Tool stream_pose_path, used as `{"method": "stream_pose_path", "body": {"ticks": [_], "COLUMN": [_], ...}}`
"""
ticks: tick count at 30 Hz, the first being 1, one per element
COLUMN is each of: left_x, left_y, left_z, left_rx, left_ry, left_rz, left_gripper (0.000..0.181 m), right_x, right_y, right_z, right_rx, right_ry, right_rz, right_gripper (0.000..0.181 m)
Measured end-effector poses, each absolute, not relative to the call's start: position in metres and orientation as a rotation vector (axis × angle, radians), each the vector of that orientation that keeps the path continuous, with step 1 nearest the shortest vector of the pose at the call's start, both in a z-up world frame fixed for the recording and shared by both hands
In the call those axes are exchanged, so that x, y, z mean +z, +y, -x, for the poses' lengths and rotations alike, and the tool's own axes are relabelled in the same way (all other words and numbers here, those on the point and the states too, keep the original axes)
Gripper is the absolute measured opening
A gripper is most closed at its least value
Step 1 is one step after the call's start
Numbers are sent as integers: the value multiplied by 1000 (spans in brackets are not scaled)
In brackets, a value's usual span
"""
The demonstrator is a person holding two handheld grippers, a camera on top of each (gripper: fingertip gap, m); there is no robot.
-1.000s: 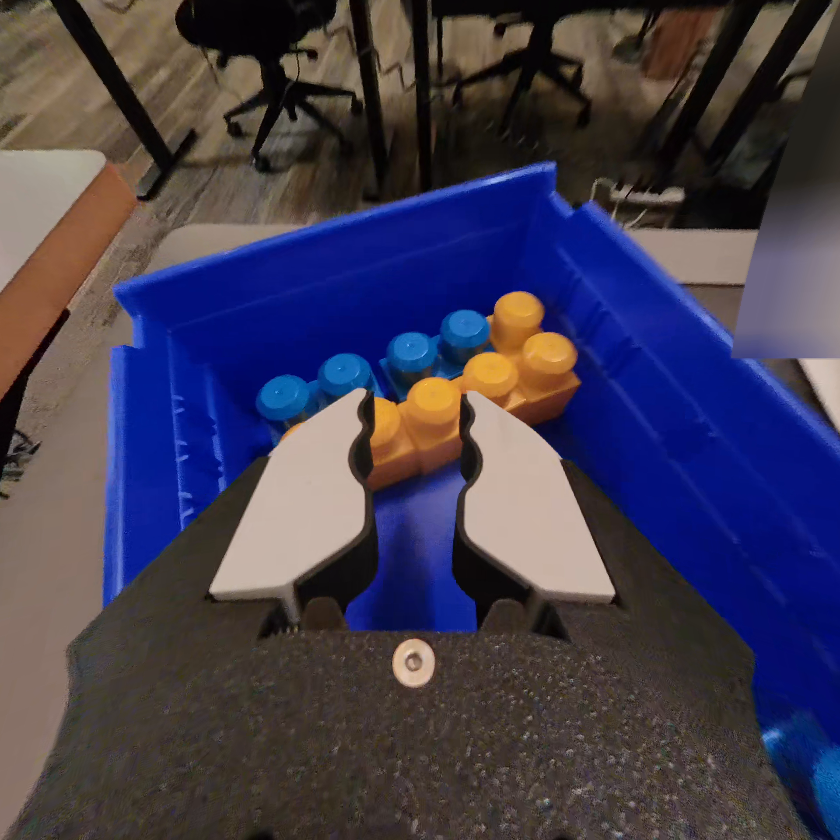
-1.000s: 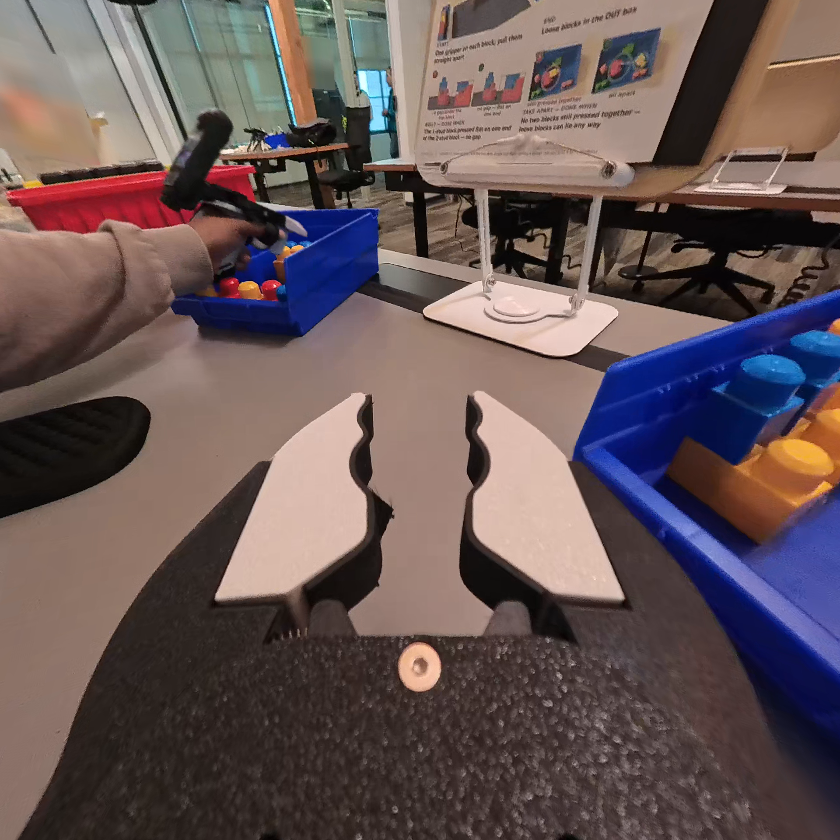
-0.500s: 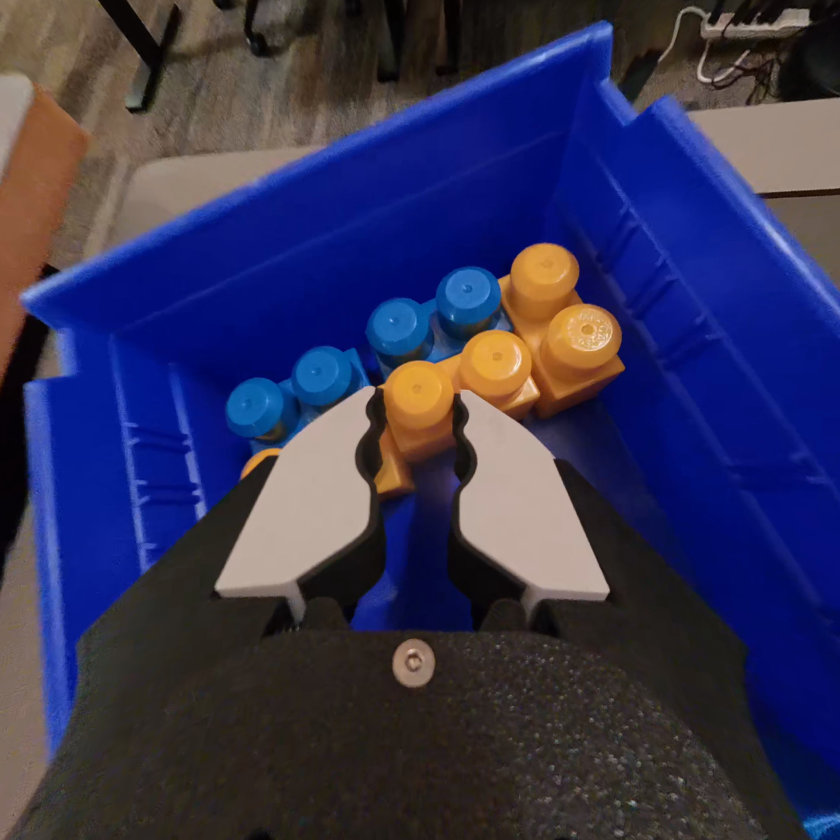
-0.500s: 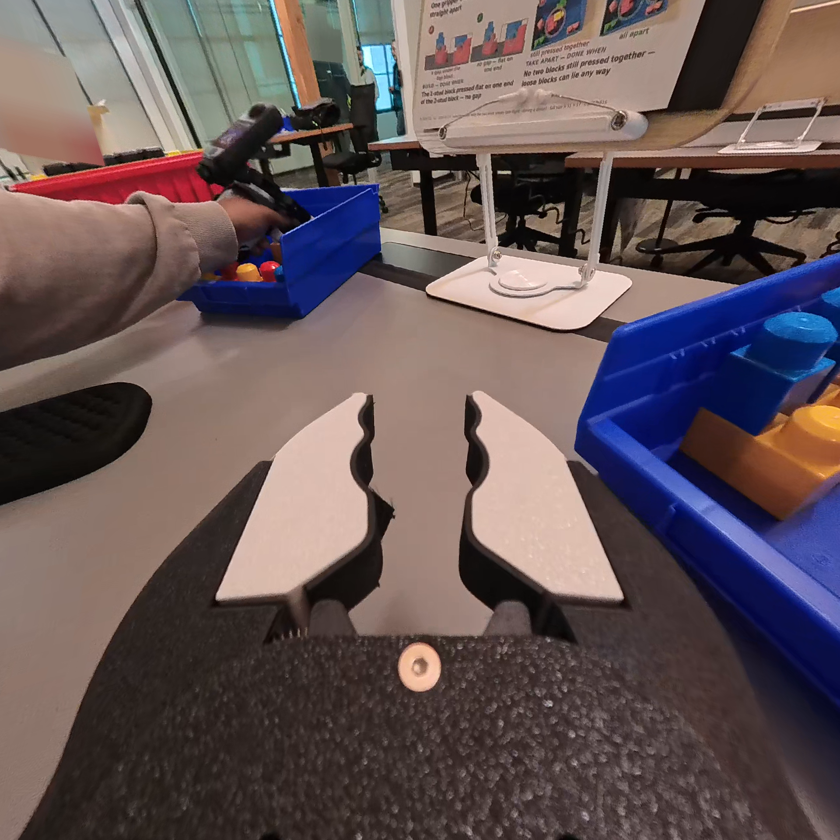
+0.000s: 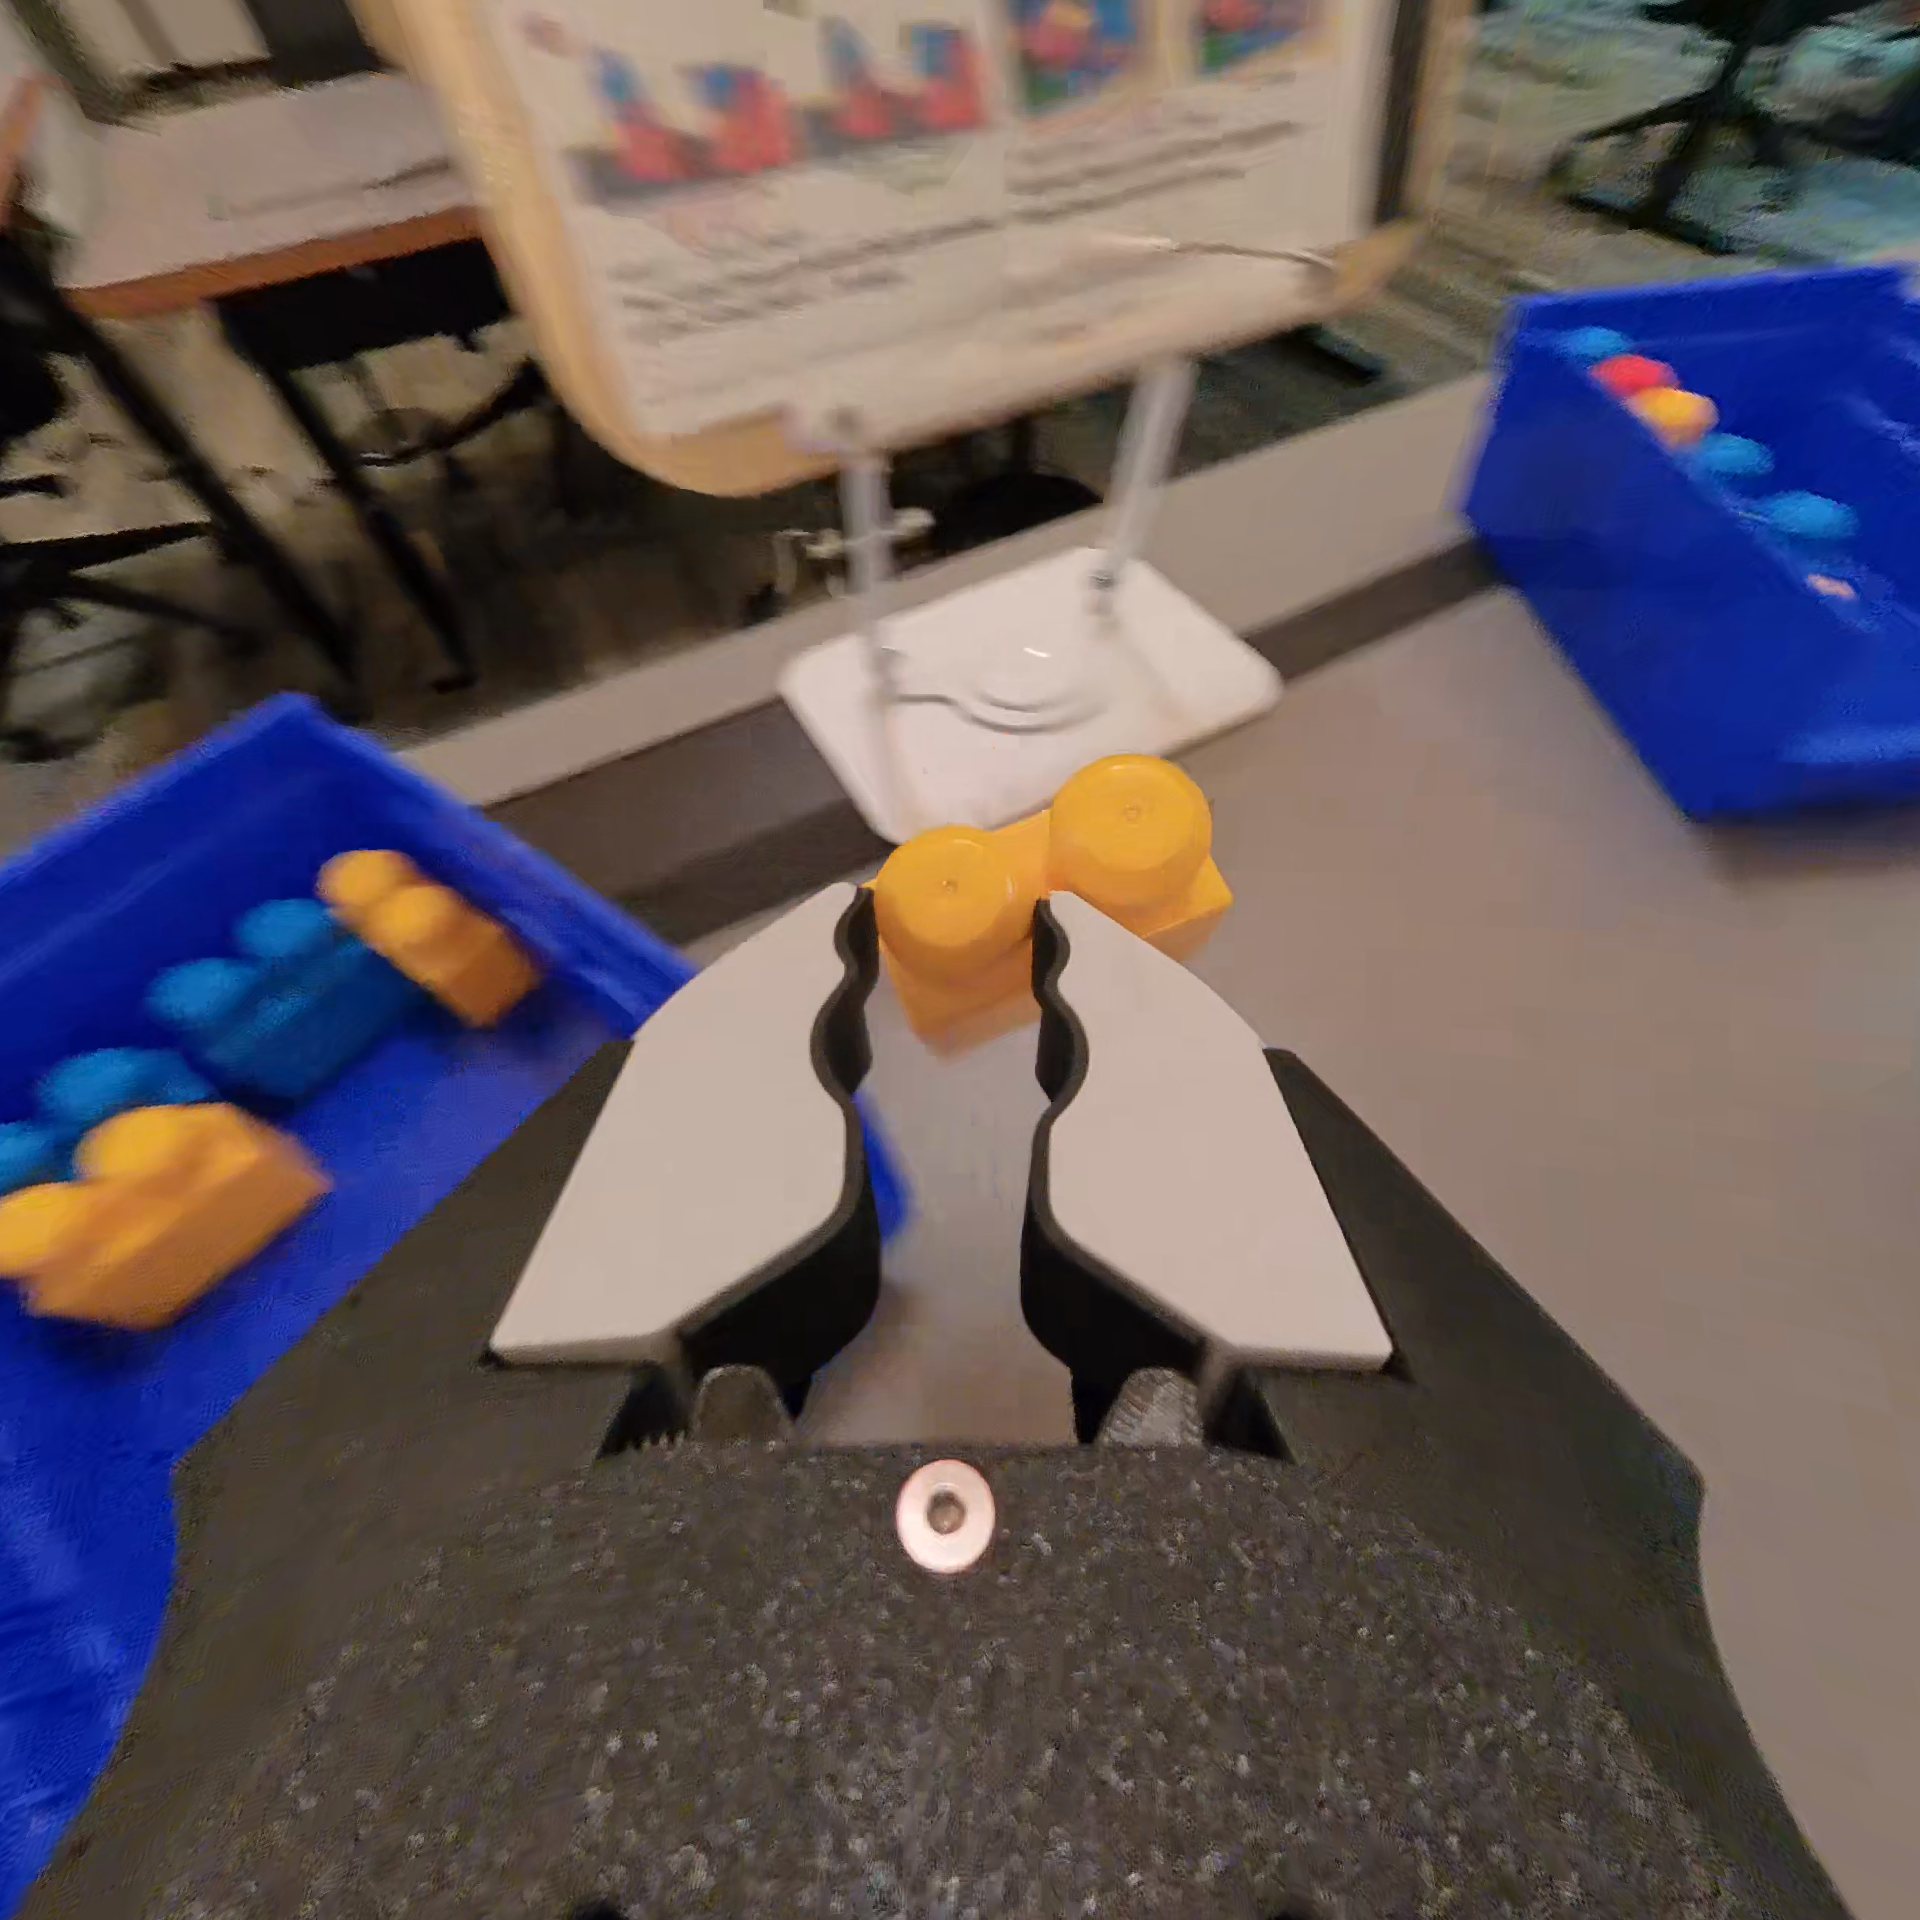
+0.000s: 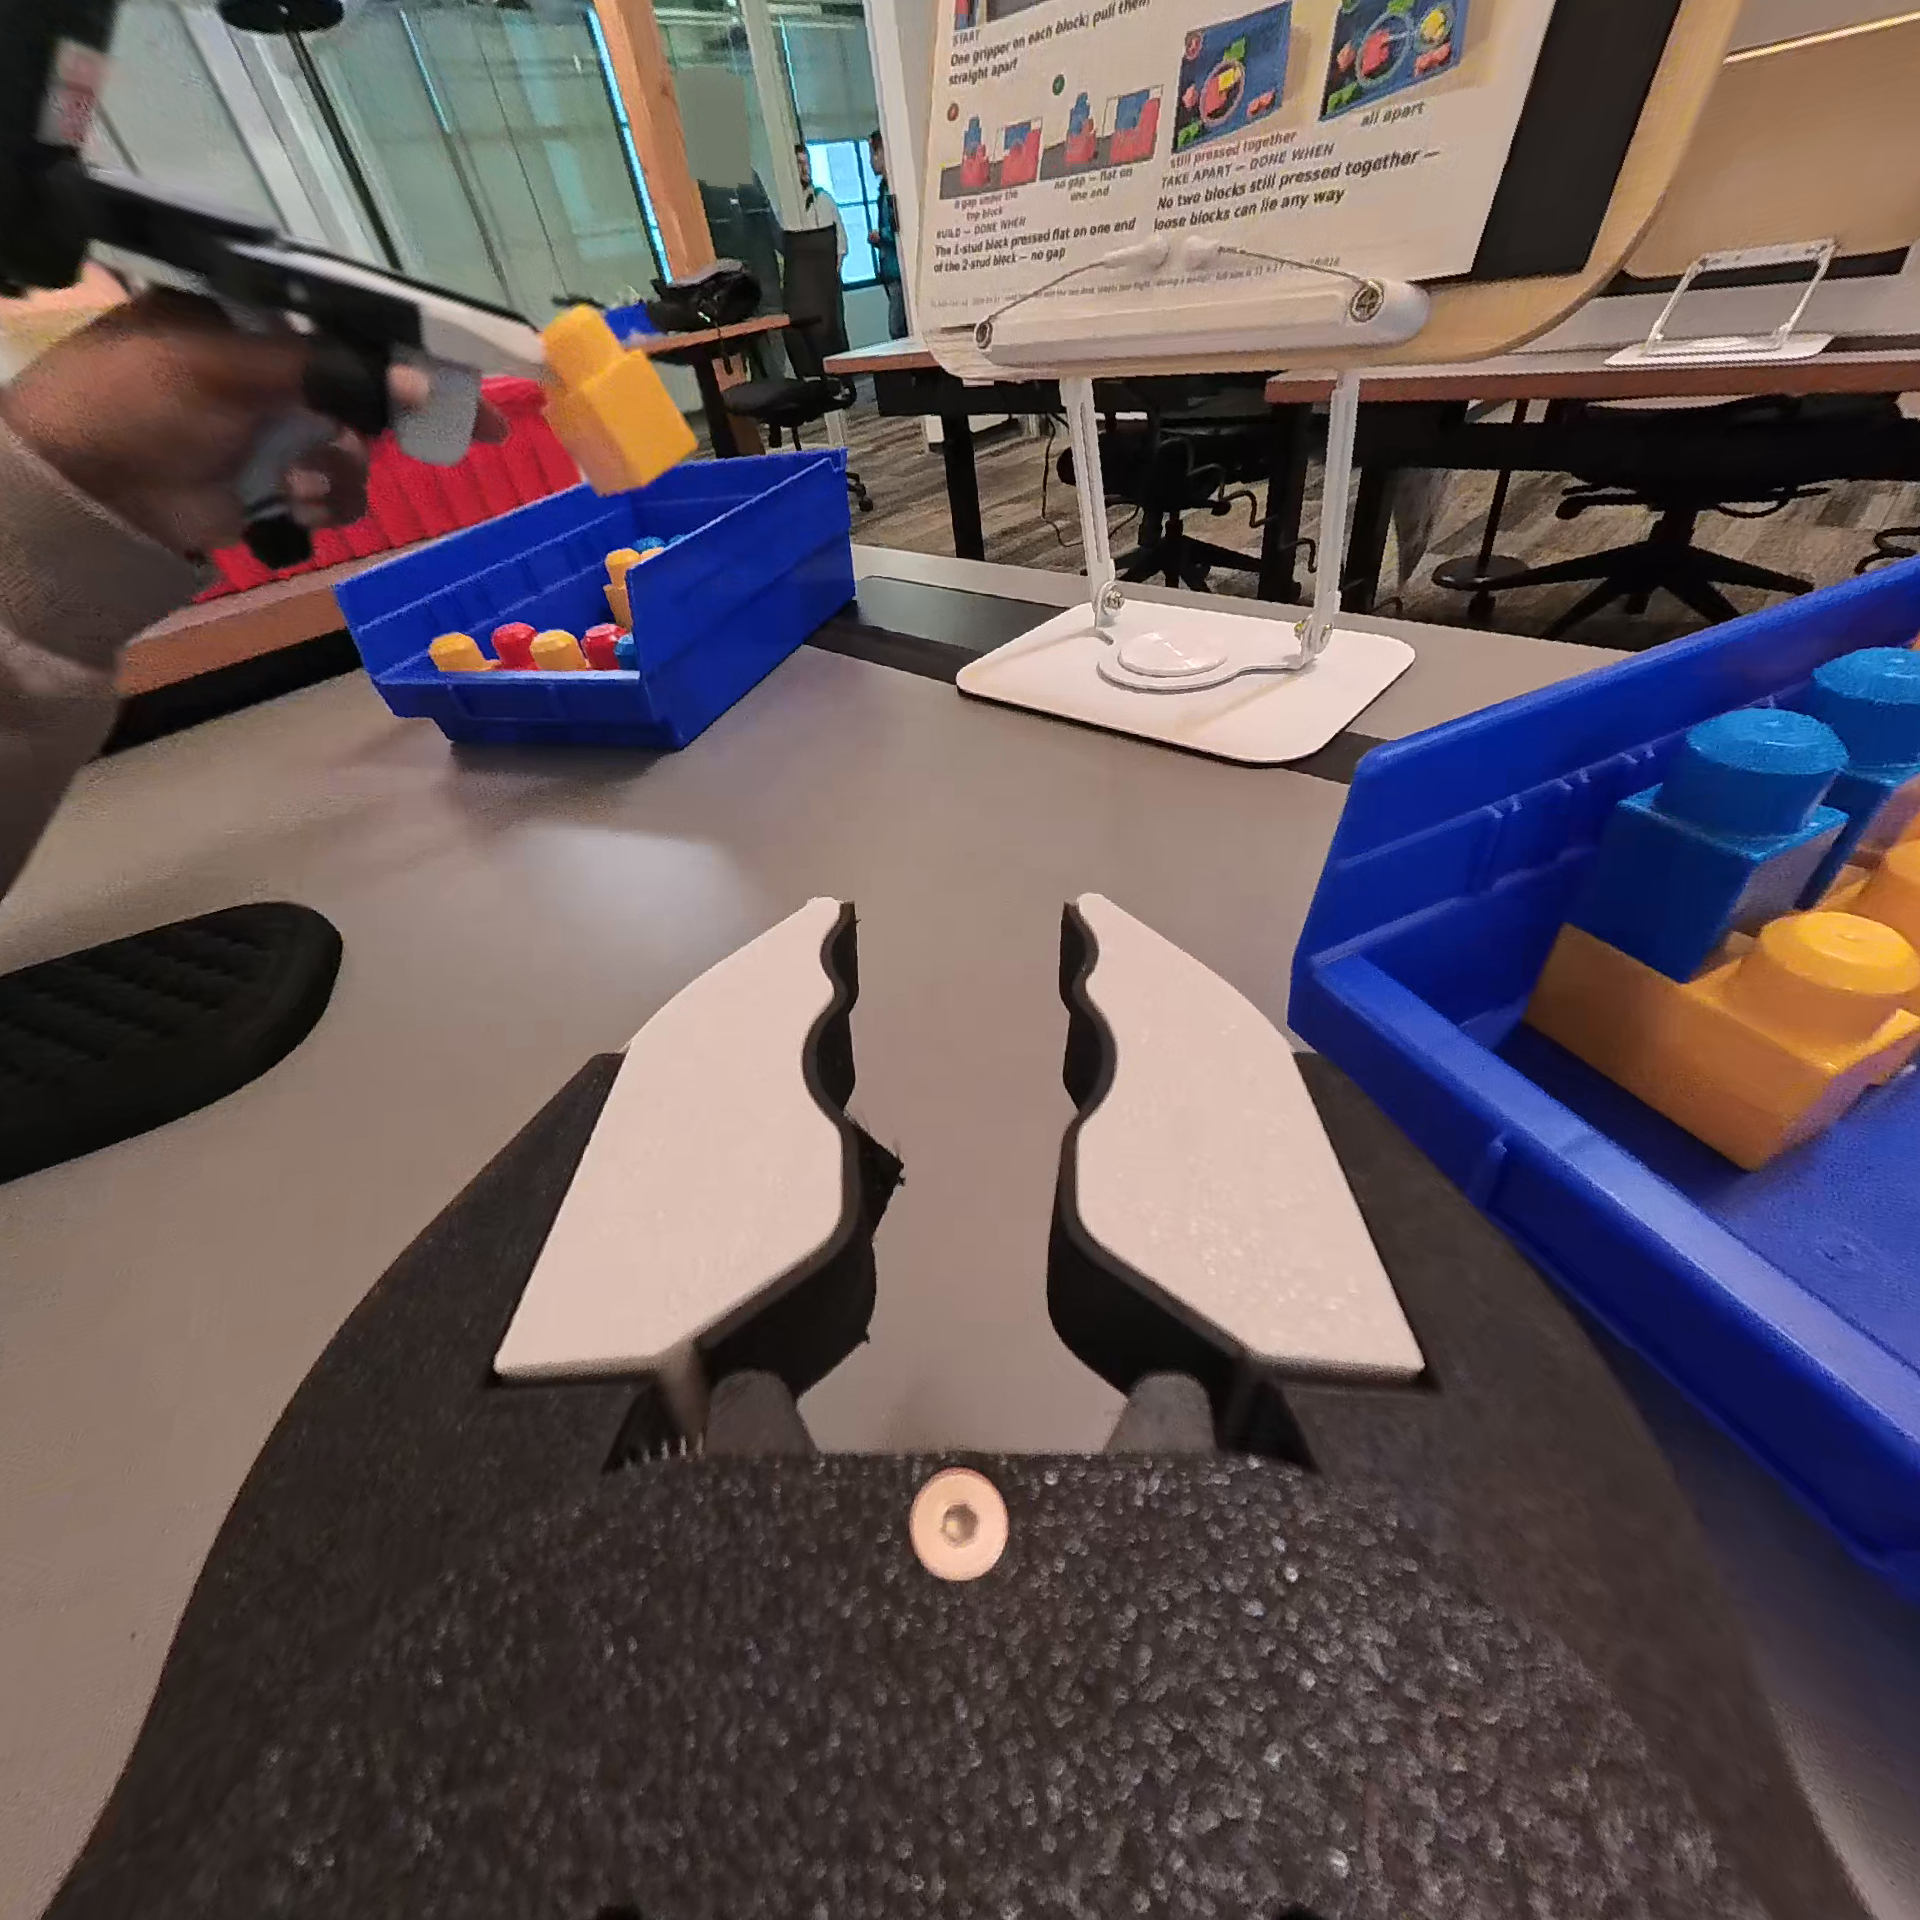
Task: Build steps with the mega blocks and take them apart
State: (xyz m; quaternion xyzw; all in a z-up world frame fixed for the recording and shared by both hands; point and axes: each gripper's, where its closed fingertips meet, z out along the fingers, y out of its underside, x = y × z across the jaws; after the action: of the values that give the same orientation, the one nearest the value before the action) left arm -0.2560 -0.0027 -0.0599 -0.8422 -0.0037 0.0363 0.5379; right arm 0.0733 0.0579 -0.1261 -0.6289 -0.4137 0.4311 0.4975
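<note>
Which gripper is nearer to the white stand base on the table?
Cannot tell for certain. The left gripper, shut on an orange two-stud block, hangs just short of the white stand base; the right gripper sits open, low over the table, farther back.

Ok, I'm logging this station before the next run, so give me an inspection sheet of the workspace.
Surface: grey table, bare in the middle.
Job's things: orange two-stud block held in the air; more blocks in the near blue bin and the far blue bin.
Clutter: black pad; instruction board on a white stand.
Grippers: left gripper shut on the block; right gripper open, empty.
Cables: nothing seen.
Surroundings: desks, office chairs, red bin, people far off.
</note>
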Motion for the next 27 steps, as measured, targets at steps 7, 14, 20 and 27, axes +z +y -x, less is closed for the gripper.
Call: {"method": "stream_pose_path", "body": {"ticks": [7,14,20,27], "left_x": [-145,-199,-193,-113], "left_y": [-24,-34,-36,-26], "left_z": [81,14,7,166], "left_rx": [-223,-257,-345,2], "left_ry": [250,443,426,192], "left_rz": [2160,2293,2273,2153], "left_gripper": [29,28,43,45], "right_x": [-129,-129,-128,-125], "right_y": [58,58,59,58], "right_z": [-74,-77,-78,-79], "right_rx": [1016,1016,1019,1034], "right_ry": [-1008,-1008,-1006,-999], "right_rz": [1527,1528,1529,1523], "right_gripper": [37,36,36,36]}}
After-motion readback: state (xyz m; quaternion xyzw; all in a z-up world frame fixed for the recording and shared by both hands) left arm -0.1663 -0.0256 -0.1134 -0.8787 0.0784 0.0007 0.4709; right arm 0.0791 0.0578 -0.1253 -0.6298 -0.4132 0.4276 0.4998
